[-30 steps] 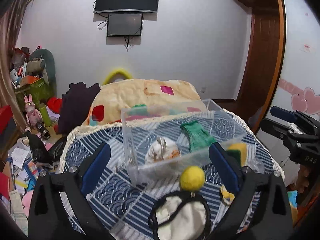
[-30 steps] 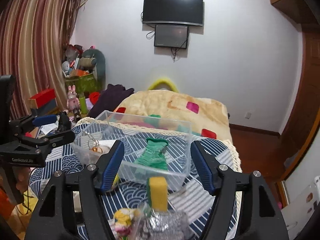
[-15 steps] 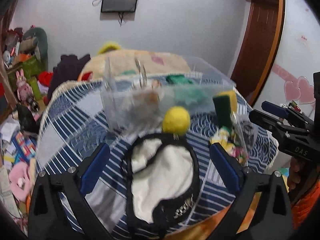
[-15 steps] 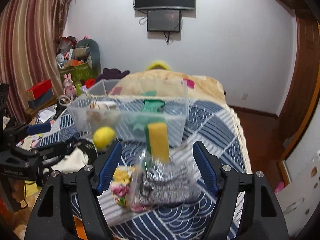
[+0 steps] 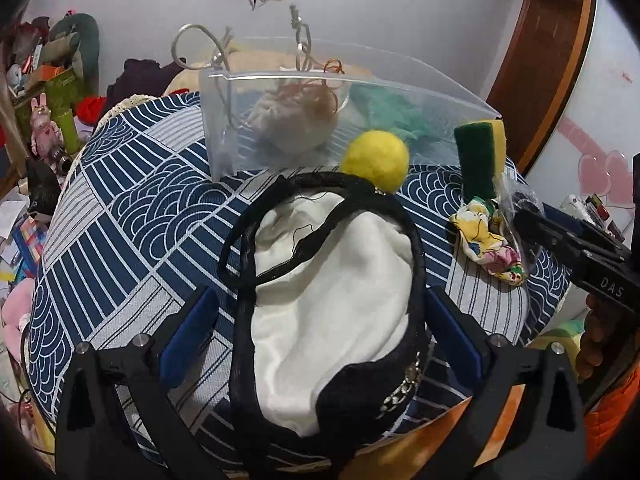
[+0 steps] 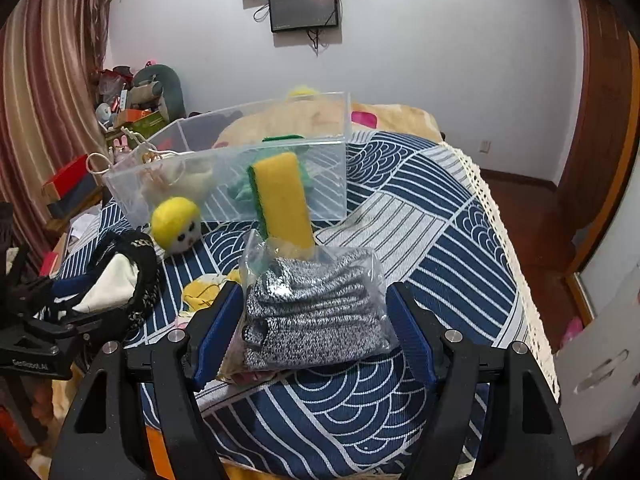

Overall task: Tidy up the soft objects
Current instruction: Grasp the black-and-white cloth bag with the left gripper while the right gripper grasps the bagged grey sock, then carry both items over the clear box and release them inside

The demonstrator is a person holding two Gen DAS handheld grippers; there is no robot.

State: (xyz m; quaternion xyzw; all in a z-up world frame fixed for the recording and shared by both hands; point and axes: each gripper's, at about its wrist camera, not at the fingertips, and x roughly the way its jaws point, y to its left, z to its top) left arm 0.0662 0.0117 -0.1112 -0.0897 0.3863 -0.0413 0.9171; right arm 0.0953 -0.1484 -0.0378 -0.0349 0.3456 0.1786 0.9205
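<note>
Clear-plastic storage box sits mid-table on the blue wave-patterned cloth, holding a cream pouch and a green knit piece. Just in front of the box lie a yellow plush ball and a black-trimmed white cloth bag, its long axis running from the box toward the left gripper, whose jaws stand wide apart around it. Beside the box, a yellow-green sponge stands upright behind bagged grey socks, straddled by the spread right gripper, marked "DAS".
</note>
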